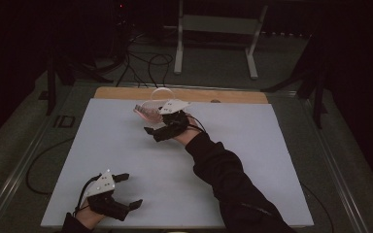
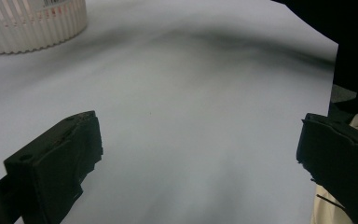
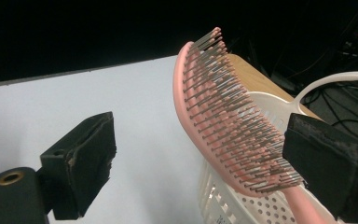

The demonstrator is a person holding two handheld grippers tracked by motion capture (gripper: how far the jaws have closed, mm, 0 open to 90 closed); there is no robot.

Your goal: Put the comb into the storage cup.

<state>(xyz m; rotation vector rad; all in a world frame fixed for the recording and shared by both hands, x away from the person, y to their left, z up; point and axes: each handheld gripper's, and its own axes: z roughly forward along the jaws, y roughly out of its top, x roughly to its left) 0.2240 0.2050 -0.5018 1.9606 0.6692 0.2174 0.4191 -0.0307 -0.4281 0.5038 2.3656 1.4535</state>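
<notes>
Basically, pink hairbrush (image 3: 223,112) sat propped in white basket (image 3: 261,205) at table (image 1: 175,165) far edge. Light, stiff plastic; bristles snag, so grab handle. Right tool (image 3: 200,158) gaped wide, empty. Left tool (image 2: 196,158) open, idle.

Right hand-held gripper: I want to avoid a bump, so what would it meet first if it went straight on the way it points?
Probably the pink hairbrush, bristles facing the right hand-held gripper, leaning on the white basket between its open jaws; depth is unclear.
</notes>
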